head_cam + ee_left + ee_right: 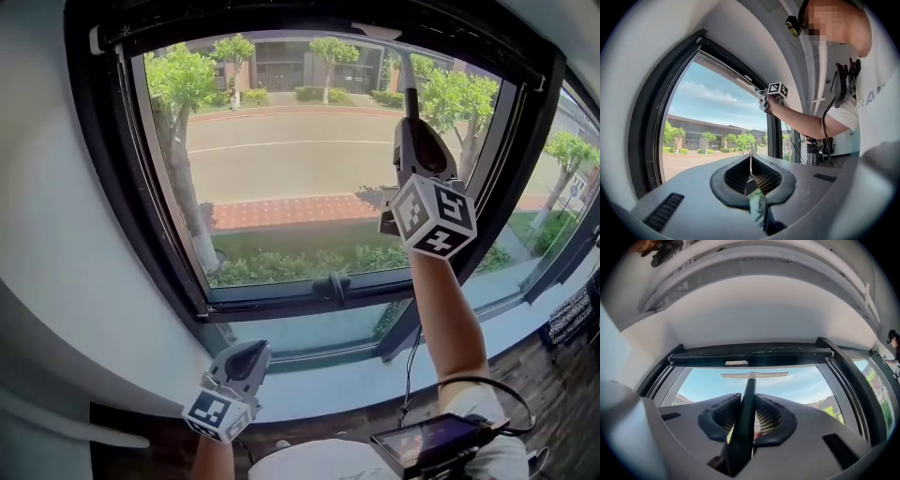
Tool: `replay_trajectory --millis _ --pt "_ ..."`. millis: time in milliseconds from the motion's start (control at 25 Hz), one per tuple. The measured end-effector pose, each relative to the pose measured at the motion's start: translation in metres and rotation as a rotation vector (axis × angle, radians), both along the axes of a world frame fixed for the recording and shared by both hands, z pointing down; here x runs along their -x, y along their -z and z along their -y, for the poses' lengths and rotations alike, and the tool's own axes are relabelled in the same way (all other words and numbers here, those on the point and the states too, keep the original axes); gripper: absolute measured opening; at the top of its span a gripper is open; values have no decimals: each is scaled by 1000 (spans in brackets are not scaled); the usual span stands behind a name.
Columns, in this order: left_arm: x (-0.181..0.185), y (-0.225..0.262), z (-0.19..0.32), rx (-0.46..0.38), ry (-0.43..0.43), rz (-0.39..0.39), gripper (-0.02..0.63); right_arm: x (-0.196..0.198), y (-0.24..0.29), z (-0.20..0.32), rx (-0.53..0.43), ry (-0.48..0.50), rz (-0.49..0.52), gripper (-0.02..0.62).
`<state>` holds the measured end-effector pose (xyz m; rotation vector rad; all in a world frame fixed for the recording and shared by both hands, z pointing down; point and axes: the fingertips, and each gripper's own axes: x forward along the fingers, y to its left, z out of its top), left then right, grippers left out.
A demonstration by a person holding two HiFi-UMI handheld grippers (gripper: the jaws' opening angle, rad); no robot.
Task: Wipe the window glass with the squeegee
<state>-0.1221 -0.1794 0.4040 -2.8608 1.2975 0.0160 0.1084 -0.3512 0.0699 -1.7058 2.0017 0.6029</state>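
The squeegee has a dark handle and a pale blade lying across the top of the window glass, just under the black top frame. My right gripper is raised high and shut on the squeegee handle. In the head view the right gripper points up at the glass, with the squeegee handle rising from it. My left gripper hangs low by the sill, shut and holding nothing. The left gripper view has its jaws pressed together and the right gripper far off.
A black frame surrounds the pane, with a window handle on the bottom rail. A pale sill runs below. White wall lies to the left. A small screen device hangs at the person's waist.
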Motion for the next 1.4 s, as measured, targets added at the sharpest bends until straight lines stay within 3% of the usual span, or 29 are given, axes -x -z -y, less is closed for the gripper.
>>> replay_trajectory --millis 560,1400 --pt "-6 -8 1 19 12 5 23 3 -7 19 -10 -7 -23 100" --pt "-24 -15 -1 50 -18 6 23 -4 -112 7 101 -4 -50 100"
